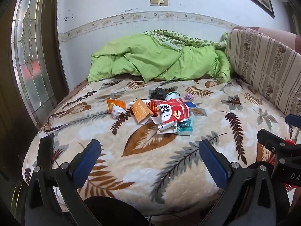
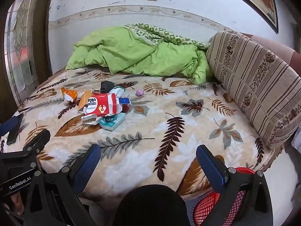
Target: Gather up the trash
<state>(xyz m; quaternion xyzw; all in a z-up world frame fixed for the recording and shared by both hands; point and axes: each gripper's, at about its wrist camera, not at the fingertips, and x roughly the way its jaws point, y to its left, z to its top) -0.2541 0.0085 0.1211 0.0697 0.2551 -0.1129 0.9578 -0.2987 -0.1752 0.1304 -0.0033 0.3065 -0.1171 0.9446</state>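
Hovering over the near edge of a bed (image 1: 150, 169), both grippers have their blue-padded jaws spread wide with nothing between them. The left gripper (image 1: 149, 150) points at the leaf-patterned blanket (image 1: 188, 150) that covers the mattress; the right gripper (image 2: 148, 154) sits to its right, and each shows at the side of the other's view.

The trash lies in a loose heap on the blanket, toward the far left of the bed's middle, well apart from both grippers. A red and white carton (image 1: 172, 109) printed with two footprints lies on top at the centre. Just left of it lies an orange box (image 1: 142, 113) with its flap open, and further left, a little apart, a crumpled orange wrapper (image 1: 115, 107). Torn white cardboard (image 1: 166, 127) and a teal packet (image 1: 185, 127) lie at the near side of the heap. A scrunched black bag (image 1: 158, 92) sits at the far side, and a small purple ball (image 1: 188, 96) lies alone to the right.

A rumpled green quilt (image 1: 160, 60) is bunched against the far wall. A striped bolster cushion (image 1: 263, 67) runs along the right side. A red mesh basket (image 2: 208, 205) stands on the floor at the near right, partly hidden behind the right gripper's finger.
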